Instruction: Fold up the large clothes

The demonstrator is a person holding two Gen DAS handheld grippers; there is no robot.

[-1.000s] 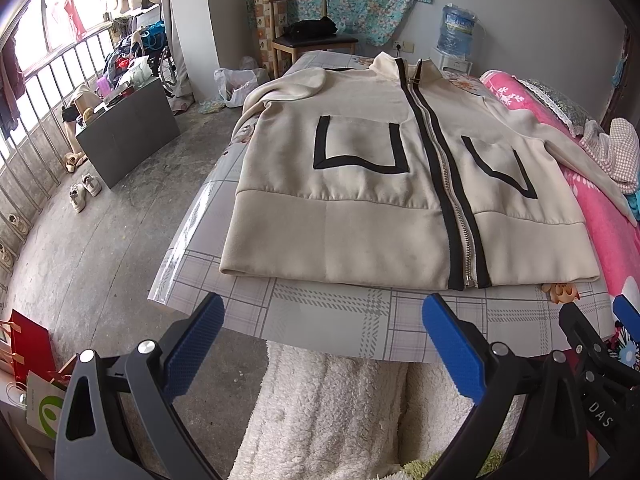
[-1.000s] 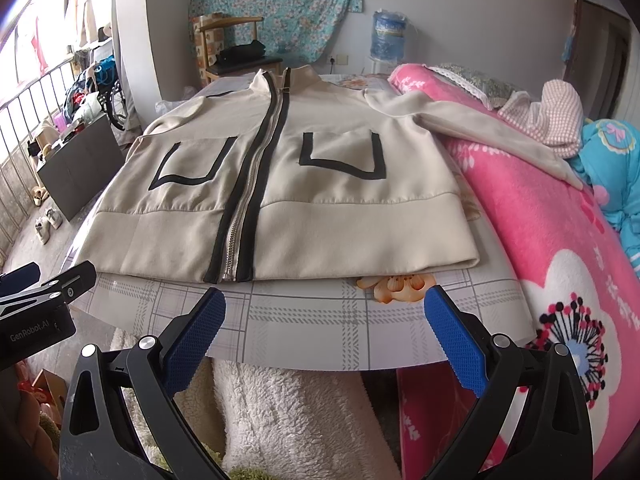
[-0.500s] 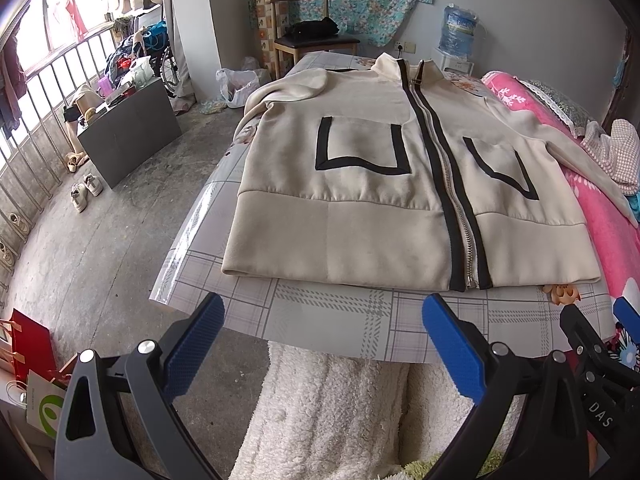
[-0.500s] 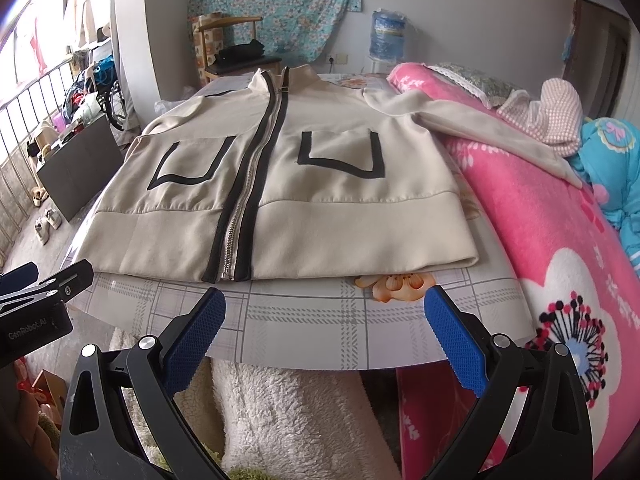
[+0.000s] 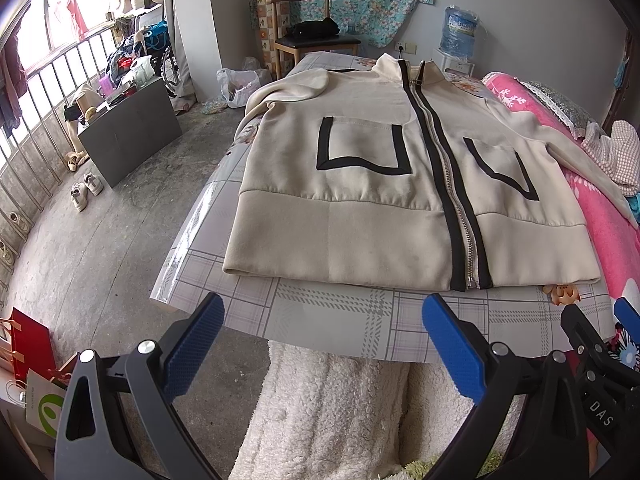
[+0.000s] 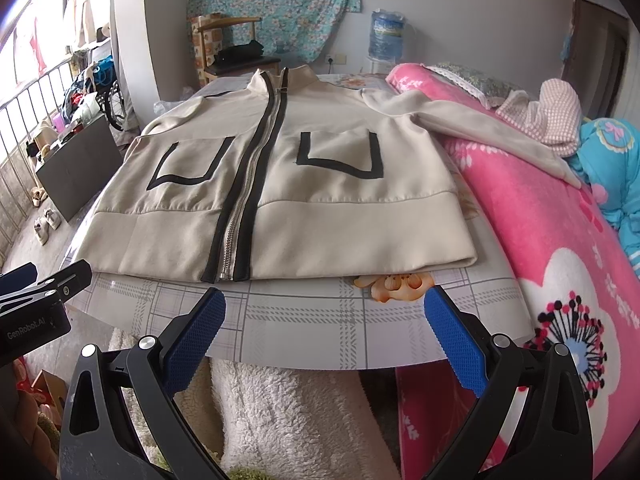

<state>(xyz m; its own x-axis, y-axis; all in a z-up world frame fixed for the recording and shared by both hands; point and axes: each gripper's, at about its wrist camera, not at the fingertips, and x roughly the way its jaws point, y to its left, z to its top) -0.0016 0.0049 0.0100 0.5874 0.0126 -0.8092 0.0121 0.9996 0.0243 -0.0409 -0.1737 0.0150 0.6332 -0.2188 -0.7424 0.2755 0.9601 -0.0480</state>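
A cream zip jacket [image 5: 360,208] with black trim and two black-outlined pockets lies flat, front up, on a table with a checked cloth [image 5: 328,316]. It also shows in the right wrist view [image 6: 320,200]. Its right sleeve [image 6: 480,128] stretches out over a pink blanket. My left gripper [image 5: 322,344] is open and empty, held short of the table's near edge, in front of the hem's left half. My right gripper [image 6: 324,336] is open and empty, in front of the hem's right half.
A pink flowered blanket [image 6: 560,240] lies right of the table, with a checked cloth [image 6: 548,112] and blue bedding on it. A fluffy white cover [image 5: 332,408] hangs below the table edge. A grey box [image 5: 128,128], shoes and a chair [image 5: 316,40] stand on the concrete floor at left.
Both grippers have barely shifted; the jacket lies as before. Both stay open.
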